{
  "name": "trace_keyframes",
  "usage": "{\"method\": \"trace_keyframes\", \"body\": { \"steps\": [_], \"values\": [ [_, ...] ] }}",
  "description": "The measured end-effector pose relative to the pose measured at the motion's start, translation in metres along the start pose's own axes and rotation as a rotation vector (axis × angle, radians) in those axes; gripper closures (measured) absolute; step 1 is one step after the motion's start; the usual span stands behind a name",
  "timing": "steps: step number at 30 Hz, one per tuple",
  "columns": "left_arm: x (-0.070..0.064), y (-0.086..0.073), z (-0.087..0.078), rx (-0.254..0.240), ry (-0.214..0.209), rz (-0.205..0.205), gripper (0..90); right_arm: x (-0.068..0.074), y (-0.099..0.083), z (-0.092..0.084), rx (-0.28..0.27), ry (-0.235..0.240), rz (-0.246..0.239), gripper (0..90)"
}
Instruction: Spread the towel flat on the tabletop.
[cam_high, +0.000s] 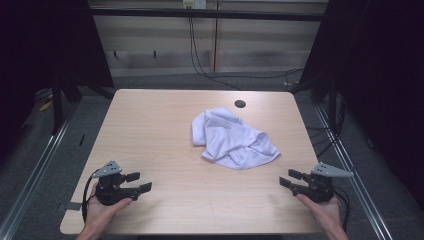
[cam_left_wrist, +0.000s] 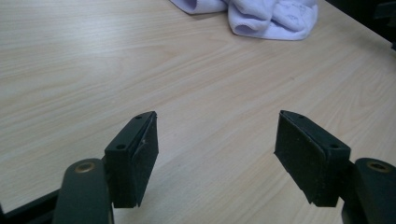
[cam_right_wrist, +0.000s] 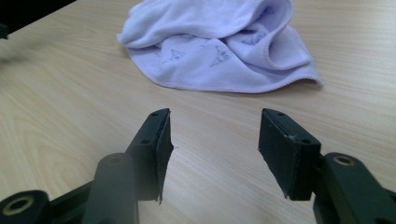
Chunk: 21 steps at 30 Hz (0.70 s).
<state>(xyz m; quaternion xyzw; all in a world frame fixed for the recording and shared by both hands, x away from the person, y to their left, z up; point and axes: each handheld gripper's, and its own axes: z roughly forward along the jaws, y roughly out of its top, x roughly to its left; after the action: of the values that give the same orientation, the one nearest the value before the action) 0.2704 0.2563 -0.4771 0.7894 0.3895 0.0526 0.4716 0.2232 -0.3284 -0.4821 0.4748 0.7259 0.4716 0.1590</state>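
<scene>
Near worktop (cam_high: 150, 130) far-right corner, crumpled towel (cam_high: 232, 140) untouched; left tongs (cam_high: 136, 182) and right tongs (cam_high: 290, 179) spread, empty, at near edge; nothing started.

Wooden table (cam_high: 165, 125), grey floor (cam_high: 150, 80)

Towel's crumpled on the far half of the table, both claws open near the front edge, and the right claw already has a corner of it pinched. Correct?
Not quite. The right claw holds nothing: in the right gripper view its jaws stand apart over bare wood, short of the towel. The rest stands: the towel lies crumpled on the table's far half, and the left claw is open too, near the front edge.
</scene>
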Motion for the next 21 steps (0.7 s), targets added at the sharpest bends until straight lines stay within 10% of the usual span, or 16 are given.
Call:
{"method": "trace_keyframes", "body": {
  "steps": [12, 21],
  "values": [
    [0.004, 0.002, 0.004, -0.007, -0.04, -0.021, 28.5, 0.009, 0.008, 0.011, 0.049, 0.033, -0.037, 40.1],
    [-0.004, 0.002, -0.001, -0.028, -0.076, 0.039, 36.8, 0.029, 0.029, 0.027, 0.07, 0.08, -0.087, 39.5]
  ]
}}
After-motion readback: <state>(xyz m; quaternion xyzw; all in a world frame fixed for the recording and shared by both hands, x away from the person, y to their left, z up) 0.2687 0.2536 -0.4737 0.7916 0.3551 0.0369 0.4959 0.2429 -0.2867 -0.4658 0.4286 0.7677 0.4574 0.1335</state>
